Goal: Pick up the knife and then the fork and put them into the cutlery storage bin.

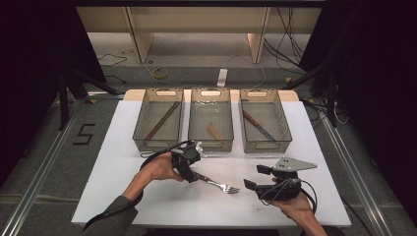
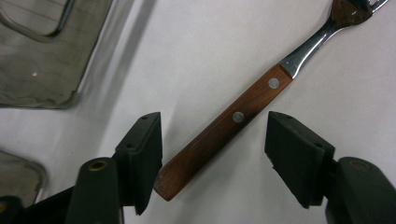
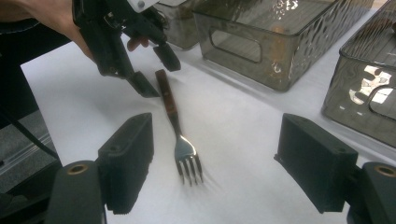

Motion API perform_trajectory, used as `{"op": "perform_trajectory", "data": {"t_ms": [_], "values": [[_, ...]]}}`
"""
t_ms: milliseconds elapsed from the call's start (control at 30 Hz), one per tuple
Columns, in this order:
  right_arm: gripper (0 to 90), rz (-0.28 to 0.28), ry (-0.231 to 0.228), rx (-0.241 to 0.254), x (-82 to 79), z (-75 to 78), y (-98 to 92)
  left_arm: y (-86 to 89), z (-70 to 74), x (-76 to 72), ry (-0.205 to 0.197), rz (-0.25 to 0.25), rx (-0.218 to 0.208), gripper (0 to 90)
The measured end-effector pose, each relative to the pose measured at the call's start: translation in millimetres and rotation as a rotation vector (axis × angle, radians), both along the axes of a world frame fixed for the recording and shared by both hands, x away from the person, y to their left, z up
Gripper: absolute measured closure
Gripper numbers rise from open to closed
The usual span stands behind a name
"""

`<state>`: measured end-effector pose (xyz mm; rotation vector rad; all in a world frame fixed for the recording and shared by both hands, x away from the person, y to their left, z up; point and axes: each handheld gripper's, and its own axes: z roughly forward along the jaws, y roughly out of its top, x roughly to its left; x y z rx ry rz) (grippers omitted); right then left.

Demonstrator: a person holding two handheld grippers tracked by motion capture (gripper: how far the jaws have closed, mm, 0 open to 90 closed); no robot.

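A fork [image 1: 219,184] with a wooden handle and steel tines lies flat on the white table top [image 1: 123,147], in front of the middle bin. My left gripper [image 1: 194,174] is lowered over its handle. In the left gripper view the handle [image 2: 224,135] runs diagonally between the two black pads, with a clear gap to the right pad; the gripper [image 2: 212,140] is open. My right gripper [image 1: 255,177] hovers to the right of the tines, open and holding nothing. From the right gripper view [image 3: 215,158] the fork [image 3: 175,116] and the left gripper [image 3: 159,73] lie ahead.
Three grey see-through bins stand in a row at the back of the table. The left bin [image 1: 152,142] holds long brown sticks, the middle bin [image 1: 211,143] a short wooden piece, the right bin [image 1: 268,146] a knife-like utensil. Cables lie on the floor beyond.
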<state>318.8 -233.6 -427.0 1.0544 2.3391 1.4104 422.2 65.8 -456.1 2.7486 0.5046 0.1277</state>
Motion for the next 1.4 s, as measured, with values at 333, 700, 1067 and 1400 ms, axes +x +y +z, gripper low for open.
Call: {"op": "perform_trajectory", "data": {"t_ms": [333,700,1067,1400], "values": [[27.7,0.005,0.009,-0.005,0.8,-1.1,0.3,-0.2,-5.9,-0.4,0.019,-0.023,0.029,44.4],[27.7,0.009,0.016,-0.005,1.1,-0.6,0.6,-1.9,-5.7,-3.9,0.047,-0.052,0.057,57.6],[27.7,0.013,0.019,-0.008,1.2,-0.2,1.2,-3.5,-5.0,-8.7,0.047,-0.1,0.078,69.4],[28.3,0.014,0.022,-0.008,1.8,-0.9,1.6,-5.2,-4.5,-11.2,0.038,-0.116,0.09,75.0]]}}
